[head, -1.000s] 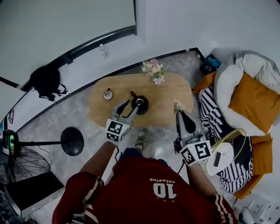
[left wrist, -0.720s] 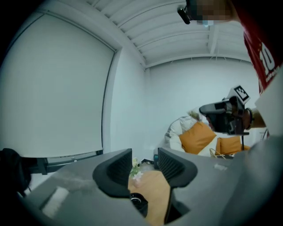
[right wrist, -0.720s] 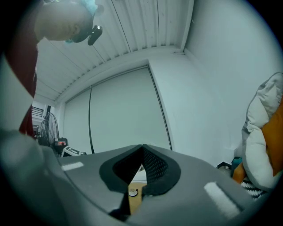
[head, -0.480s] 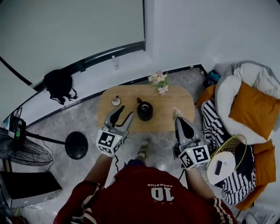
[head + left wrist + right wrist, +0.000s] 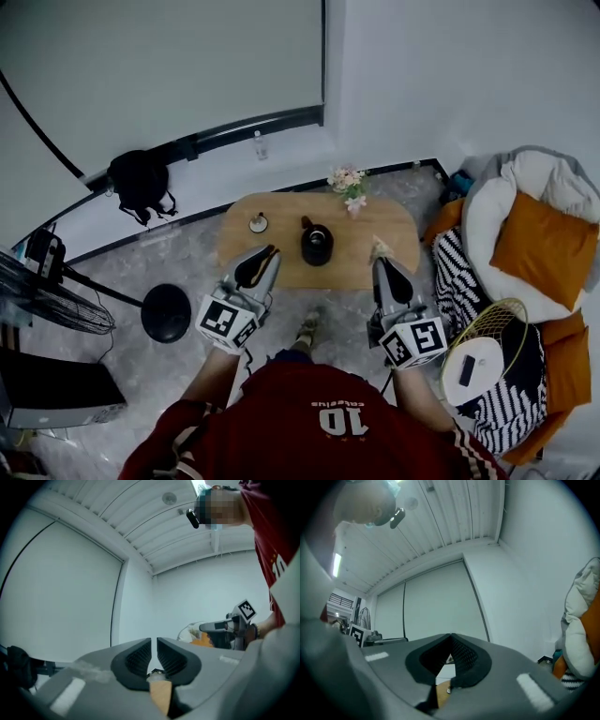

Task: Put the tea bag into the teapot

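— Left of the teapot (image 5: 317, 244), my left gripper (image 5: 267, 251) has just been closing: its jaws leave only a slit, with nothing between them.
— And the tea bag (image 5: 380, 246)?
— Right of the teapot, pinched in my right gripper (image 5: 379, 260), jaws together.

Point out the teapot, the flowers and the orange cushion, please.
teapot (image 5: 317, 246), head view, on its dark round body.
flowers (image 5: 349, 179), head view, on the pale blossoms.
orange cushion (image 5: 544, 246), head view, on its middle.
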Demonstrator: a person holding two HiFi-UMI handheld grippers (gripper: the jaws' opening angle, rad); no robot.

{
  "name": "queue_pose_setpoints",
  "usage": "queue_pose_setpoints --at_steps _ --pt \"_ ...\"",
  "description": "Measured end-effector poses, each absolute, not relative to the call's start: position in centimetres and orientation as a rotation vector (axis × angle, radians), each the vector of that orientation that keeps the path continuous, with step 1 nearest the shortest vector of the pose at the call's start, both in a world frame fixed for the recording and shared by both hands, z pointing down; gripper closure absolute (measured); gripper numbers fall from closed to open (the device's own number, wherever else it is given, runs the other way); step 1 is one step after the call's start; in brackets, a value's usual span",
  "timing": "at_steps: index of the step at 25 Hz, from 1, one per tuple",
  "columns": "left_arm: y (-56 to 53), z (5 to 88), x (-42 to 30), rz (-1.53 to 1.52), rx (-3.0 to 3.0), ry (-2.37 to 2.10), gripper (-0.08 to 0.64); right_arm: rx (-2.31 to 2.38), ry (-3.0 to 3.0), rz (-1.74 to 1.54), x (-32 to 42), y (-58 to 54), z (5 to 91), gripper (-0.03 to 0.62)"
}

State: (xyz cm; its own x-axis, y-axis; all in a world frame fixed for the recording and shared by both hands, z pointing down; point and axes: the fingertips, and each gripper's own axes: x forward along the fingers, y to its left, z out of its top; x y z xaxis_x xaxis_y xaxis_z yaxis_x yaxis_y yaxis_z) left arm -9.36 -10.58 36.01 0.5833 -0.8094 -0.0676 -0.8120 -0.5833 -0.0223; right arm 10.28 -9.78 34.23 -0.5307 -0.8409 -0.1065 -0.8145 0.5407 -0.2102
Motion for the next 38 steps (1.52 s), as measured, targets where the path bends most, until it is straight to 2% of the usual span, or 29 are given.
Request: queue_pose_setpoints --at_steps 3,22,38 --pt "-9.6 35.7 -9.4 0.088 -2.753 1.397 0.558 -1.388 2.588 -0.193 9.6 -9.3 34.1 0.592" --pt "-11.2 37.4 -9.5 0.017 -2.774 1.429 0.558 -1.348 2.719 -0.204 7.3 -13.3 38.0 0.592" --pt "-15.9 41.0 -11.0 -0.029 -2.796 1.495 0.558 -1.346 2.886 -0.251 3.2 -23.1 48.7 0.592"
